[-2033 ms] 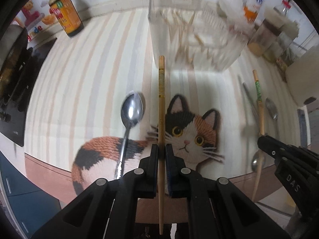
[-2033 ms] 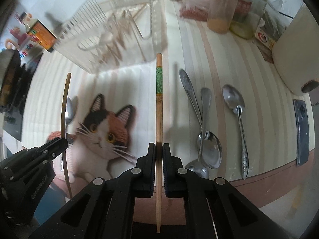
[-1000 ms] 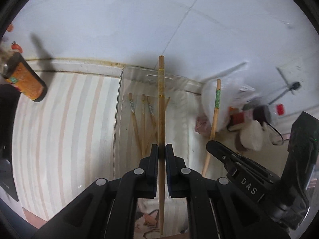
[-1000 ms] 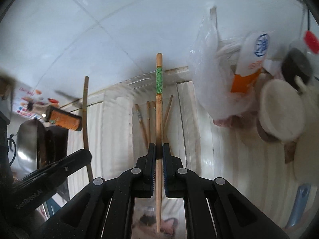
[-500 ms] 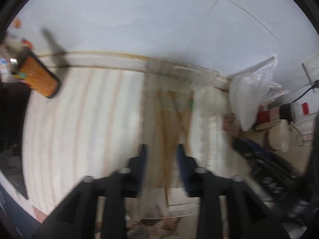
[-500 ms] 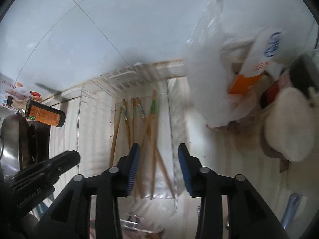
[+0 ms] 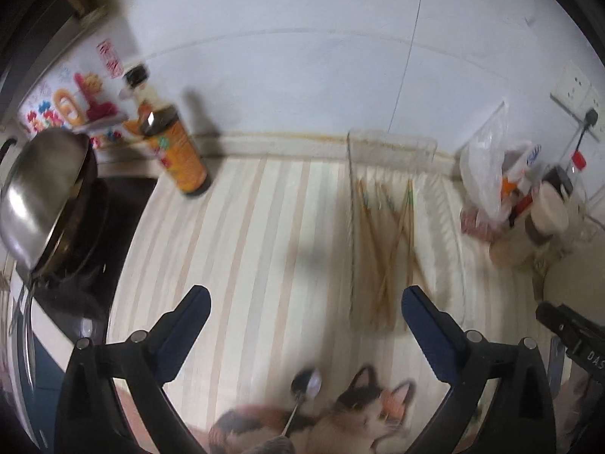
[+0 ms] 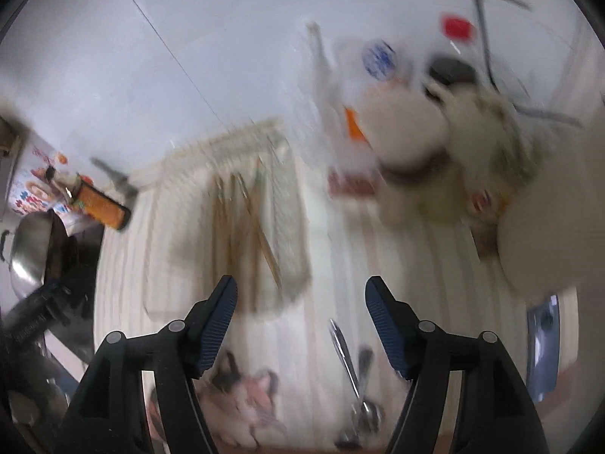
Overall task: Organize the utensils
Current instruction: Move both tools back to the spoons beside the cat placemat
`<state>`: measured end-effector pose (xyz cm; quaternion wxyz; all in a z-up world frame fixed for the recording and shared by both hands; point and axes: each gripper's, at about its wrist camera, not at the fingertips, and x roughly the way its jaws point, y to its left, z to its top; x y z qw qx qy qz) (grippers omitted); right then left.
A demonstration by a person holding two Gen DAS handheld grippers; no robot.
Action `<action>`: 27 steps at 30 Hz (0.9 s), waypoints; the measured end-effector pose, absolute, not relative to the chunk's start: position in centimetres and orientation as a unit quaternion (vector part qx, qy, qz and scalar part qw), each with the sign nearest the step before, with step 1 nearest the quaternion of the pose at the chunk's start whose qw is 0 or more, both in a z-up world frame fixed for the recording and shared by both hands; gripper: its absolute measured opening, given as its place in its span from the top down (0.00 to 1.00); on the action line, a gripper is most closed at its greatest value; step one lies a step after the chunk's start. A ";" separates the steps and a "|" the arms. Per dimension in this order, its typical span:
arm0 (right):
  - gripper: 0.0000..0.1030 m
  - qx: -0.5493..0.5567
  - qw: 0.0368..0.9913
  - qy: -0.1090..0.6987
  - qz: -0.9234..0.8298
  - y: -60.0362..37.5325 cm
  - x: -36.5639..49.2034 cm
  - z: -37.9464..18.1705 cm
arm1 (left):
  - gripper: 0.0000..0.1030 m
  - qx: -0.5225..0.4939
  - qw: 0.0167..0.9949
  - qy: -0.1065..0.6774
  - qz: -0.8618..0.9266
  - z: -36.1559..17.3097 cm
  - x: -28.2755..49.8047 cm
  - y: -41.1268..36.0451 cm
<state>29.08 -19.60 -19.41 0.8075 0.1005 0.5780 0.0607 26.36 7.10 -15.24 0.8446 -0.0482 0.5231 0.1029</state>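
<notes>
Chopsticks put away, spoons left to sort.

The chopsticks (image 7: 385, 249) are seen lying in the clear tray (image 7: 391, 143) by the wall. The left claw (image 7: 305, 304) has just been opened wide and nothing is held in it; the same is seen of the right claw (image 8: 300, 297). One spoon (image 7: 304, 389) is left on the table (image 7: 257, 249) in front of the tray, and more spoons (image 8: 353, 374) are waiting nearby.
</notes>
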 end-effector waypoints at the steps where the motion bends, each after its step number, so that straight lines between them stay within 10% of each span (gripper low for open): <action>1: 0.30 0.101 0.798 0.591 0.059 -20.1 27.9 -20.4 | 0.00 -0.051 0.841 0.529 0.105 -15.7 25.6 7.2; 20: 0.61 0.123 0.687 0.713 0.068 -21.3 20.4 -33.5 | 0.06 -0.048 0.718 0.684 0.114 -32.5 17.1 8.1; 24: 0.96 0.065 0.699 0.710 0.054 -19.9 20.4 -34.1 | 0.06 -0.048 0.721 0.682 0.113 -32.6 17.2 8.0; 27: 0.97 0.068 0.703 0.706 0.047 -19.9 20.4 -34.1 | 0.06 -0.052 0.724 0.678 0.115 -32.4 17.0 8.5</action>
